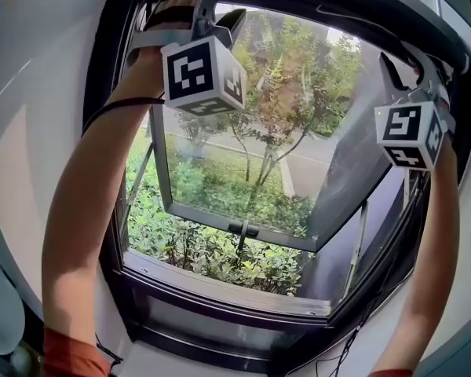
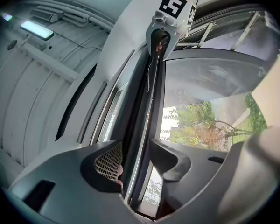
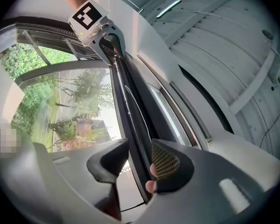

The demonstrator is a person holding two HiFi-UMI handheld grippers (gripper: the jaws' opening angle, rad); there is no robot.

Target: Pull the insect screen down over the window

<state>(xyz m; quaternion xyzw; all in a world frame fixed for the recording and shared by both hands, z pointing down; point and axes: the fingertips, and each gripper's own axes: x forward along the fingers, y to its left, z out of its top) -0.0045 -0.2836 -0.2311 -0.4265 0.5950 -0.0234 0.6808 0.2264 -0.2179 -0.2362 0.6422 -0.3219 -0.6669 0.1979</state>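
Left gripper view: left gripper (image 2: 136, 161) was clamped on the dark screen bar (image 2: 142, 111), a jaw touching each side. Right gripper view: right gripper (image 3: 139, 160) was closed narrowly on the same bar. Head view: both arms reached to the top of the window frame (image 1: 220, 289). The bar lay along that top edge, screen not drawn down. The glass sash (image 1: 243, 171) was tilted outward from the frame, with shrubs (image 1: 212, 251) outside.

Leafy trees (image 1: 276, 104) above low shrubs (image 1: 212, 254)
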